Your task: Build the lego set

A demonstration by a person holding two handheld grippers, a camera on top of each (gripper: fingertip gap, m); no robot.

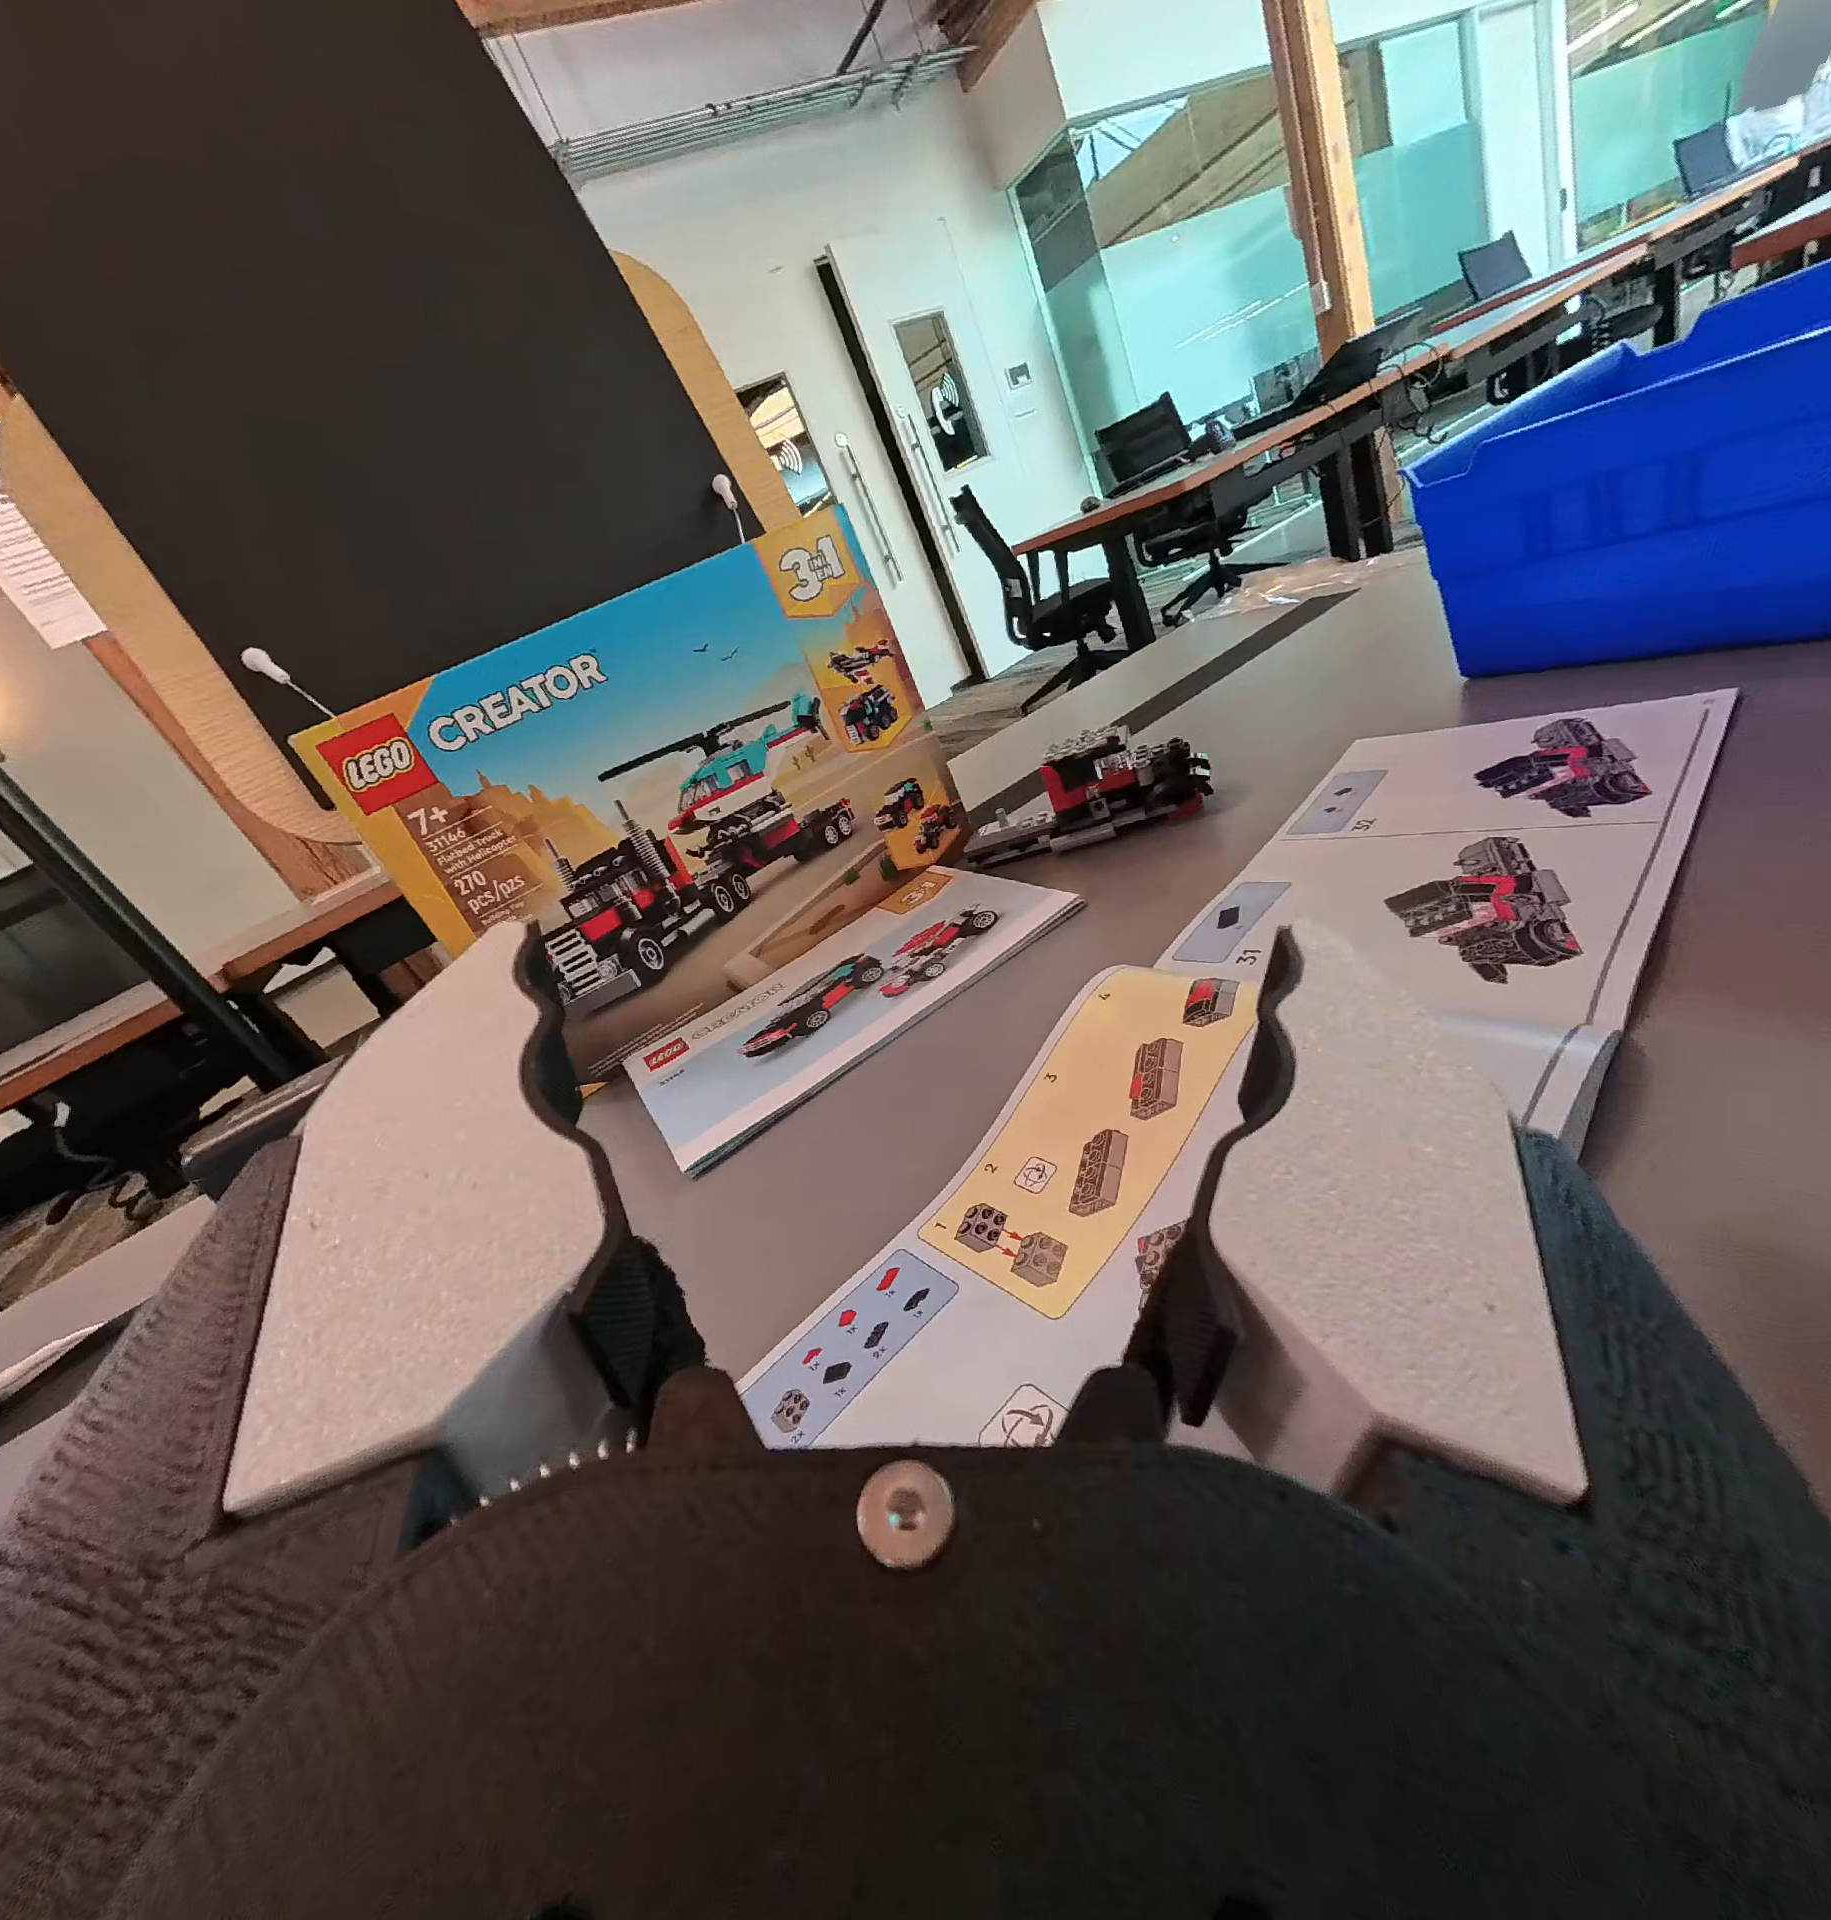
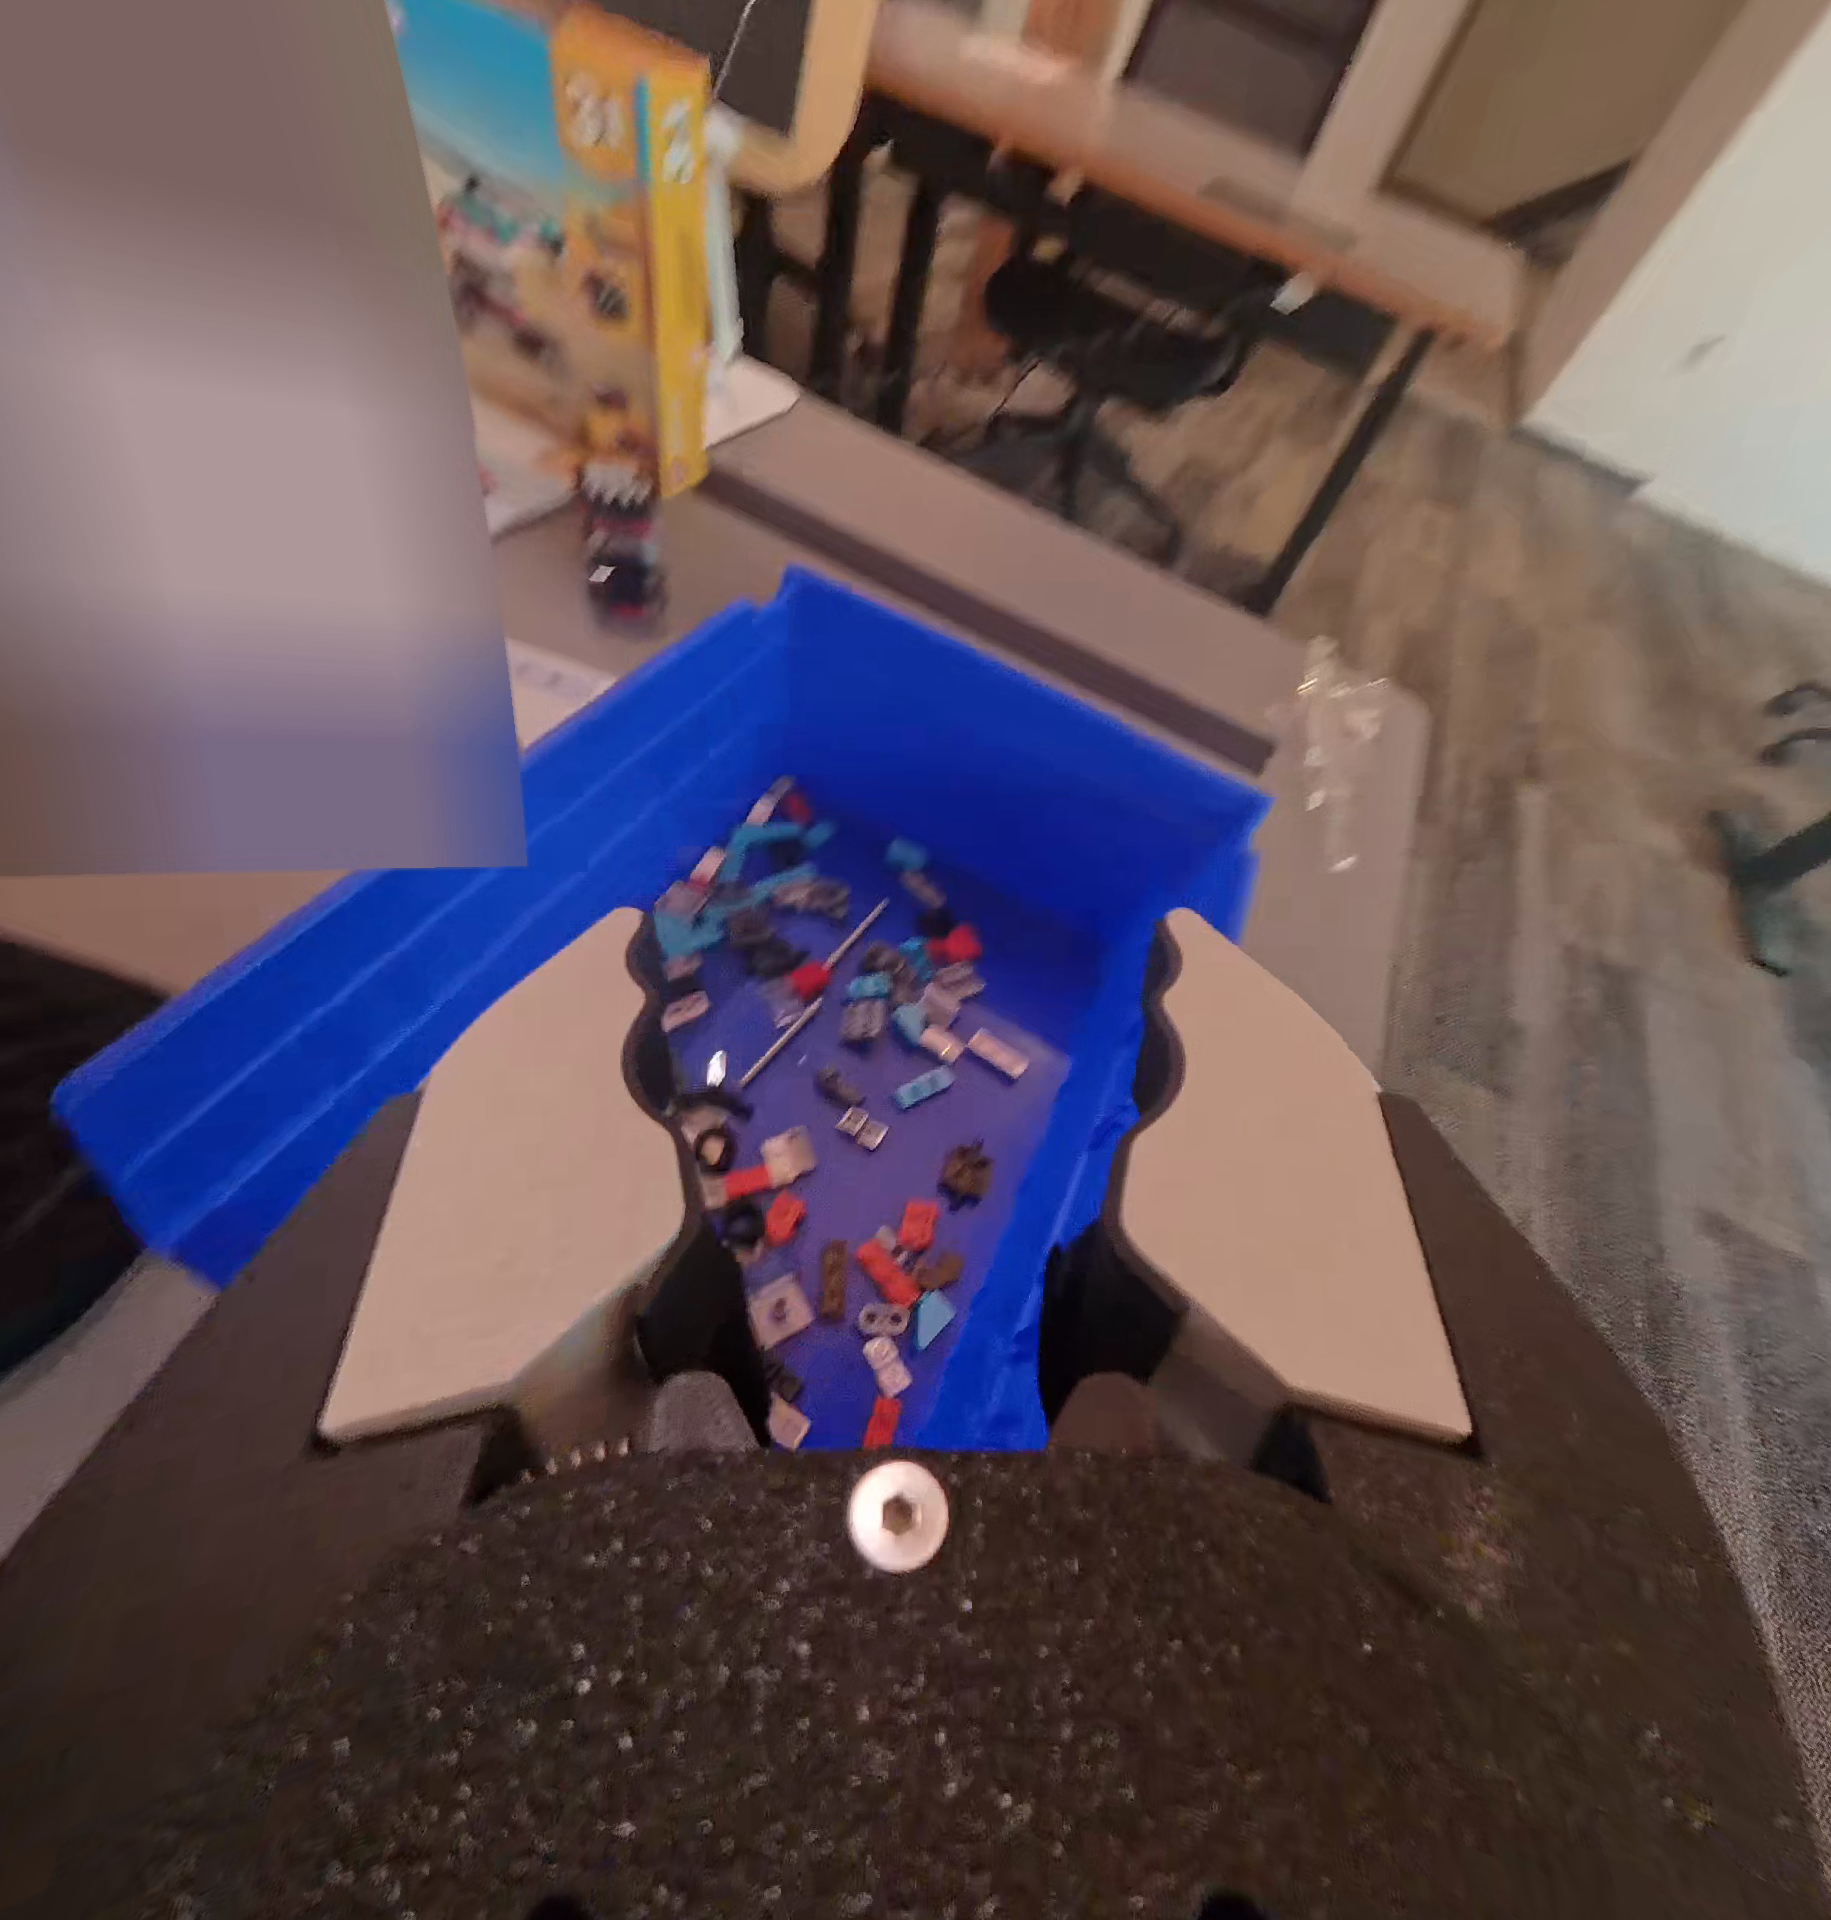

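Note:
In the left wrist view my left gripper [image 1: 906,961] is open and empty, low over the grey table [image 1: 1773,1039] and the open instruction booklet [image 1: 1410,914]. A part-built black and red model [image 1: 1098,795] sits beyond it, right of the upright set box [image 1: 620,790]. In the right wrist view my right gripper [image 2: 895,935] is open and empty above the blue bin [image 2: 952,717], which holds several loose small pieces [image 2: 849,1081] in red, teal, grey and black. The model [image 2: 625,561] and box [image 2: 599,229] show blurred at the far left.
A second closed booklet [image 1: 849,1023] lies in front of the box. The blue bin [image 1: 1659,520] stands at the right in the left wrist view. Clear plastic wrap [image 2: 1326,727] lies by the table edge right of the bin. Desks and chairs stand beyond the table.

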